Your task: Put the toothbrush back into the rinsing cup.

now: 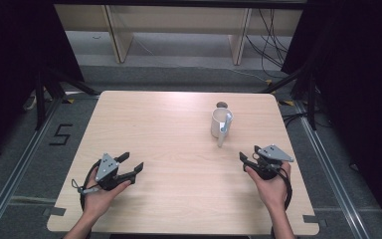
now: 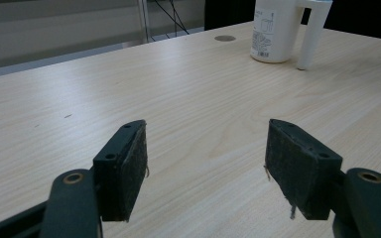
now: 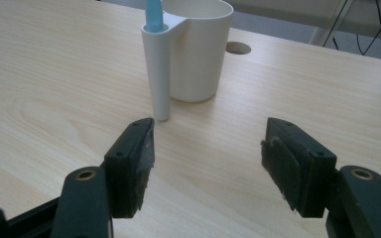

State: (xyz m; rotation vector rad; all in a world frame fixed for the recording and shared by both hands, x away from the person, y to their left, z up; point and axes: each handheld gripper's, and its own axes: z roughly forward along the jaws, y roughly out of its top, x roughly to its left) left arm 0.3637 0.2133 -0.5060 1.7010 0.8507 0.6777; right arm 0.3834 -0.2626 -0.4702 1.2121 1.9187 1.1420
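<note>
Both grippers idle, nothing held: left gripper [image 1: 131,168] at the near-left of the counter [image 1: 169,149] with jaws spread wide, right gripper [image 1: 248,158] at the near-right, jaws also wide apart per the right gripper view, bare counter between the pads. My read is the step in hand is the reach for the white cup [image 1: 220,123], and the right gripper is the obvious one, since it's near the cup and already pointed at it; the left is well apart from it. Cup stands upright on the far-right part of the counter, just in front of a small round hole [image 1: 222,104] in the top. It's a plain white tumbler with a slim side tube [image 3: 158,74] moulded on at the rim, reaching down to the counter, and a light-blue stick [image 3: 154,15] poking out of the tube, maybe a toothbrush handle, can't tell. Printed label [image 2: 265,34] on the cup wall in the left gripper view. Suggest keeping the jaws fully open on approach, coming in low and level, and deciding early between body and tube: the tube faces the right gripper and fits the jaws more easily, but a squeeze there could twist the cup. Body grip is steadier if the opening clears it. Close slowly; it looks light and tippable.
</note>
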